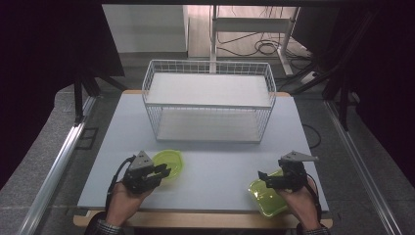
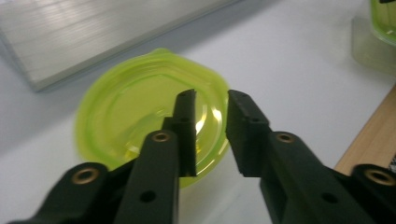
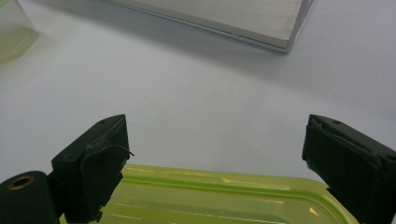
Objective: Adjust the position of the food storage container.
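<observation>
A round yellow-green container (image 1: 171, 160) lies on the white table left of centre. My left gripper (image 1: 166, 172) reaches over its near edge. In the left gripper view the jaws (image 2: 212, 105) stand a narrow gap apart astride the container's near rim (image 2: 140, 98), one jaw inside and one outside, with a gap showing between the pads. The container looks blurred there. A rectangular yellow-green container (image 1: 266, 198) lies at the front right. My right gripper (image 1: 266, 180) hovers over its far edge, jaws wide open (image 3: 217, 135), with the lid (image 3: 210, 196) below them.
A white wire rack (image 1: 208, 100) with two shelves stands at the back middle of the table (image 1: 220, 166). Its base board (image 3: 233, 18) lies ahead of the right gripper. The table's wooden front edge (image 2: 369, 140) runs close behind both hands.
</observation>
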`<state>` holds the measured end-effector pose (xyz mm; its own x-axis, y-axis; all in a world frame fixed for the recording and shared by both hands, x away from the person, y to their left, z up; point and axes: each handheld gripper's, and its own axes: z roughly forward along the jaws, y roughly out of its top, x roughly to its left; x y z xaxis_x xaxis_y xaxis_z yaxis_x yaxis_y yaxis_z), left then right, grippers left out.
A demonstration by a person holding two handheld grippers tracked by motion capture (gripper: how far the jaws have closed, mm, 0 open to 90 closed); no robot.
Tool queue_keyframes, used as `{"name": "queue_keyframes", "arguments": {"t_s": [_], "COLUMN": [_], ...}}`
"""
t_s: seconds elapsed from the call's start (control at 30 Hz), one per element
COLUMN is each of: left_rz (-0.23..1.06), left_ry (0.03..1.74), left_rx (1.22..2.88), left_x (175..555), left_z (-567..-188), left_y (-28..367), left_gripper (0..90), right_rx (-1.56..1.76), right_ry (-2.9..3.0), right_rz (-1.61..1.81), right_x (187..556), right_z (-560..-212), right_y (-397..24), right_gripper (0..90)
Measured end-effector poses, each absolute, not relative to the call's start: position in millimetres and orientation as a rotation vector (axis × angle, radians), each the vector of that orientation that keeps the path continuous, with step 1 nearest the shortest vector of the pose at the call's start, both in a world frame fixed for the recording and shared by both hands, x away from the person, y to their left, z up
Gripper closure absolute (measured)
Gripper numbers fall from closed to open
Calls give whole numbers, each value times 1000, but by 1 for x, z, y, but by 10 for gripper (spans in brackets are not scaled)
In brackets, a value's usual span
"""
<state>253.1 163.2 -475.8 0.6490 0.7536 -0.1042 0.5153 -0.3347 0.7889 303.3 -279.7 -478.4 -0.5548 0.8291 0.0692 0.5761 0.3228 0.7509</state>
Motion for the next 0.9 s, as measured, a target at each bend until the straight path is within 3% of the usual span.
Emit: {"name": "queue_keyframes", "arguments": {"t_s": [0.23,0.9], "left_rz": [343,365], "left_ry": [929,978], "left_rx": [2063,2134], "left_x": [259,292], "left_z": [-474,-490], "left_y": [144,111], "left_gripper": [897,898], "right_rx": [1236,1208], "right_ry": [2248,2247], "right_rz": [1066,1021], "right_x": [302,301], "right_z": [-476,-478], "right_y": [-280,-278], "right_gripper": [89,105]}}
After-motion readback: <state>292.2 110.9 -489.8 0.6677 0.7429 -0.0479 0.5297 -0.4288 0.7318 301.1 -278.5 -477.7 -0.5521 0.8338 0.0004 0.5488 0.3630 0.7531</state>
